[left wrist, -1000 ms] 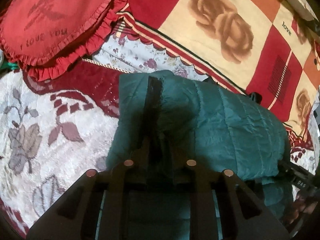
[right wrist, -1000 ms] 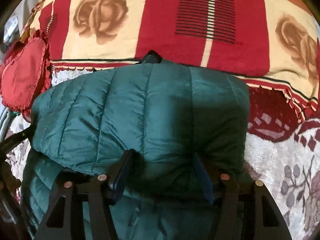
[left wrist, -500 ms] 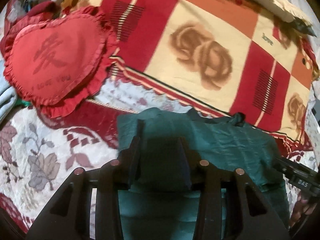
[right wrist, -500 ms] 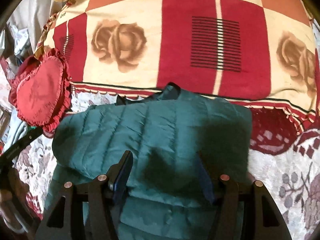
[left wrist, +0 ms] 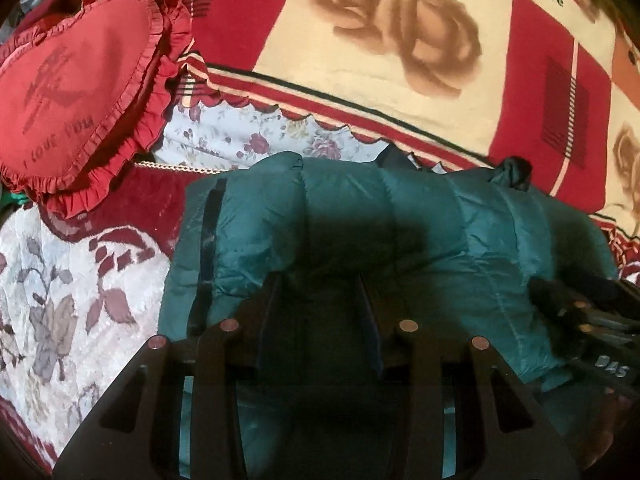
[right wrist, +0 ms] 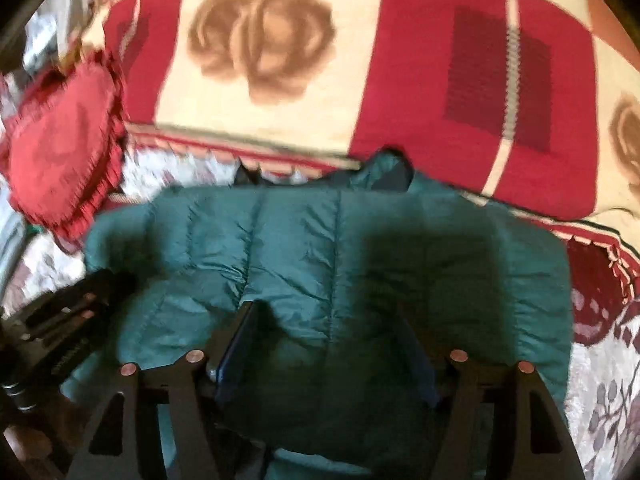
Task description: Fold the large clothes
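Observation:
A teal quilted puffer jacket [left wrist: 440, 220] lies folded on the bed, its top layer doubled over with the dark collar [right wrist: 388, 168] at the far edge. My left gripper [left wrist: 320, 304] hovers over the jacket's left part with its jaws apart. A puff of fabric sits between the fingers, which do not pinch it. My right gripper [right wrist: 328, 332] is over the jacket's [right wrist: 280, 240] right part. Its jaws are opening around a bulge of fabric. Each gripper shows at the edge of the other's view: the right gripper [left wrist: 580, 320], the left gripper [right wrist: 72, 320].
A red heart-shaped ruffled pillow [left wrist: 72, 80] lies at the far left, also in the right wrist view [right wrist: 60, 152]. A red and cream rose-print blanket [left wrist: 400, 40] is heaped behind the jacket. The floral bedspread [left wrist: 60, 300] shows on both sides.
My left gripper's jaws went from a tight pinch on the jacket's edge to standing apart. The right jaws widened slightly. Both views shifted across the bed, and the jacket's folded layer now lies flatter.

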A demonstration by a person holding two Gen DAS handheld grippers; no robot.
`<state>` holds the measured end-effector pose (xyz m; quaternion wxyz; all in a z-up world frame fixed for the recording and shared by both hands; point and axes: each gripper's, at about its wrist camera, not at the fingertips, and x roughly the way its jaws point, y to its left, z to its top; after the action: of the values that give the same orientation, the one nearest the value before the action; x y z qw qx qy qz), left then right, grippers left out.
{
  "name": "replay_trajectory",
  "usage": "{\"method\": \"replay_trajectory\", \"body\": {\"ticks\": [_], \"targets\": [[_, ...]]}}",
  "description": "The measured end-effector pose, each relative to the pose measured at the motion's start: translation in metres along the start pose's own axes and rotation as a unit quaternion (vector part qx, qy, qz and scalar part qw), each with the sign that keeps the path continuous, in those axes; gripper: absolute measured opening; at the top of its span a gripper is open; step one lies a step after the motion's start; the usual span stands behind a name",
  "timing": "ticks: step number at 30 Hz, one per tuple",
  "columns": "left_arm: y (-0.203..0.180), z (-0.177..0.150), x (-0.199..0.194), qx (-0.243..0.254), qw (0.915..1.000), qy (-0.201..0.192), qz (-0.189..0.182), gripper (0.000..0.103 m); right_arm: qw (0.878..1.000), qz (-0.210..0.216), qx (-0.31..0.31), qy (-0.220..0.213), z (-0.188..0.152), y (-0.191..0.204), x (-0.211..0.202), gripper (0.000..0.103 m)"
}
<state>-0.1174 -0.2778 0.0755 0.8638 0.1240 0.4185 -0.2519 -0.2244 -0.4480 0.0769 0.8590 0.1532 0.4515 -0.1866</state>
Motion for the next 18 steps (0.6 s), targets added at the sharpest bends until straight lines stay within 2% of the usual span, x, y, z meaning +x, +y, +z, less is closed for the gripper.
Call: {"method": "replay_trajectory", "body": {"ticks": [3,6,11,13,14,15,18], "targets": [[-0.003,-0.004,0.004,0.011,0.9999,0.0,0.006,0.038,1.0,0.003,0.018,-0.002,-0.004,-0.004,0.011,0.071],[-0.003,-0.006,0.006,0.015,0.9999,-0.002,0.008,0.038,1.0,-0.01,0.009,-0.003,-0.004,0.0,0.006,0.071],[0.001,-0.007,0.007,0.008,1.0,0.001,-0.001,0.038,0.999,0.009,0.028,-0.013,-0.006,-0.008,-0.03,0.071],[0.001,-0.007,0.007,0.007,1.0,0.002,-0.003,0.038,0.999,0.002,0.039,-0.036,-0.011,-0.02,-0.05,0.072],[0.001,-0.007,0.007,0.007,1.0,0.002,-0.003,0.038,0.998,-0.004,0.043,-0.039,-0.013,-0.024,-0.053,0.076],[0.0,-0.007,0.008,0.007,1.0,0.002,-0.002,0.038,0.998,-0.016,0.048,-0.037,-0.015,-0.031,-0.053,0.079],[0.0,-0.007,0.008,0.008,1.0,0.002,-0.003,0.038,0.997,-0.031,0.066,-0.006,-0.022,-0.053,-0.035,0.08]]}}
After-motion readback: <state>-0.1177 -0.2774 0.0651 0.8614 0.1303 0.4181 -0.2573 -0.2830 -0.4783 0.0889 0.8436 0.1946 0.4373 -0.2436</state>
